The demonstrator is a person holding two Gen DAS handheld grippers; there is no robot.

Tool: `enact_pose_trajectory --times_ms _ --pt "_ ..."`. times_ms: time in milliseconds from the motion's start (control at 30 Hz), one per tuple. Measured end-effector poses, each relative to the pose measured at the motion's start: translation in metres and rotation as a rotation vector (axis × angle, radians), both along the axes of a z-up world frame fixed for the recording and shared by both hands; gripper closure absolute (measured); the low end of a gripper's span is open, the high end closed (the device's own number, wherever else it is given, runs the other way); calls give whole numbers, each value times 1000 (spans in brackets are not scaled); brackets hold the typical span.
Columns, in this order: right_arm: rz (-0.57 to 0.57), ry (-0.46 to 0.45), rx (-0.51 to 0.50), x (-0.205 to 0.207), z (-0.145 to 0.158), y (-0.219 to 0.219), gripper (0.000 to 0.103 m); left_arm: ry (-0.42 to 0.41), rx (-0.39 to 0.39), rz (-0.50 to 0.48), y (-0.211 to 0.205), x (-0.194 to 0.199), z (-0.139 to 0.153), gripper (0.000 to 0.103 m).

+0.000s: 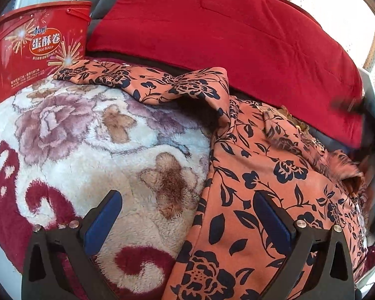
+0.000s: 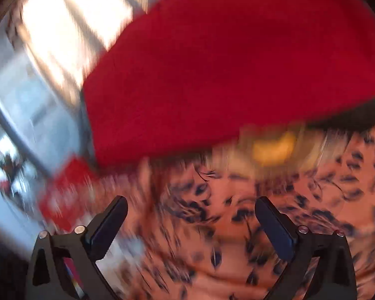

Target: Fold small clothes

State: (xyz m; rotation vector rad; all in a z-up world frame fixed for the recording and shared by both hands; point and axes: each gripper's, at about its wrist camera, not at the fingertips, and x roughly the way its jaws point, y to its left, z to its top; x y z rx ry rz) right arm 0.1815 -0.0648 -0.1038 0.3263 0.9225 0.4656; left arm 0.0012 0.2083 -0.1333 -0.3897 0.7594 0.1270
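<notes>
Two claws are out in front of us, and both stand spread with nothing between their blue pads. Our left gripper [image 1: 187, 215] hangs over the left edge of the orange floral garment [image 1: 262, 187]: its right finger lies over the cloth, its left finger over the fleecy flower-patterned blanket [image 1: 87, 137] that the garment rests on. From that claw the garment runs ahead and to the right, and one sleeve stretches away ahead to the left across the blanket toward a red egg-roll box [image 1: 37, 50] standing far ahead on the left. Straight ahead, past the garment, a red cushion [image 1: 225, 37] rises, touching the garment's far edge.

Our right gripper [image 2: 191, 221] is wide apart too, above the same garment [image 2: 237, 237], which fills the space under and just ahead of the fingers. This view is badly blurred, so we cannot tell whether the fingers touch the cloth. Beyond it the red cushion [image 2: 225, 62] looms ahead.
</notes>
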Motion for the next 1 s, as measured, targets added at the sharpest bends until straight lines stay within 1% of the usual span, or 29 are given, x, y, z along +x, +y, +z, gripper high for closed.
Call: enact_pose_trajectory --times_ms 33,67,100,167,300,367,400,433,467,500,533,567,633,667,733,767,800,833,867,933,967,1000 --pt "5 11 -5 -7 -13 -4 1 -1 -1 0 1 -1 0 0" --pt "4 7 -6 -18 -20 -14 1 -2 -2 -1 1 -2 0 0" --pt "-13 -8 -18 -27 -23 -37 1 -3 -4 -2 2 -2 0 0" --pt "-38 -62 -54 -53 -19 -62 1 -4 -15 -4 1 -2 0 0" --pt "-79 -238 -216 -93 -8 -108 1 -16 -45 -45 -8 0 2 0" --pt "-104 -259 -251 -107 -14 -127 1 -30 -69 -95 -18 0 7 0" --pt "-116 -250 -250 -110 -24 -136 1 -35 -80 -117 -23 0 10 0" --pt "-121 -240 -248 -111 -33 -142 1 -43 -107 -148 -28 1 15 0" --pt "-129 -215 -240 -112 -45 -149 1 -45 -155 -181 -35 5 22 0" --pt "-132 -177 -198 -112 -58 -157 1 -45 -193 -203 -39 10 28 0" --pt "-135 -165 -170 -110 -62 -161 1 -46 -239 -228 -43 18 34 0" --pt "-137 -172 -156 -110 -61 -165 1 -50 -292 -250 -47 29 40 0" --pt "-129 -162 -133 -107 -63 -169 0 -45 -406 -266 -57 56 48 0" --pt "-128 -161 -119 -107 -64 -171 0 -33 -456 -270 -61 74 49 0" --pt "-127 -165 -91 -106 -66 -178 0 15 -514 -266 -72 113 44 2" --pt "-128 -167 -75 -107 -66 -180 0 55 -540 -261 -78 132 37 3" --pt "-129 -168 -64 -106 -66 -182 0 86 -562 -253 -83 146 32 9" --pt "-128 -168 -56 -106 -67 -184 0 119 -576 -244 -87 158 25 13" --pt "-129 -168 -51 -106 -67 -184 0 161 -574 -218 -90 172 16 15" --pt "-129 -171 -44 -106 -68 -183 0 213 -569 -147 -89 185 1 17" --pt "-129 -171 -42 -106 -67 -183 0 233 -579 -122 -88 189 -6 20" --pt "-129 -171 -38 -106 -67 -183 0 239 -572 -108 -87 190 -8 33"
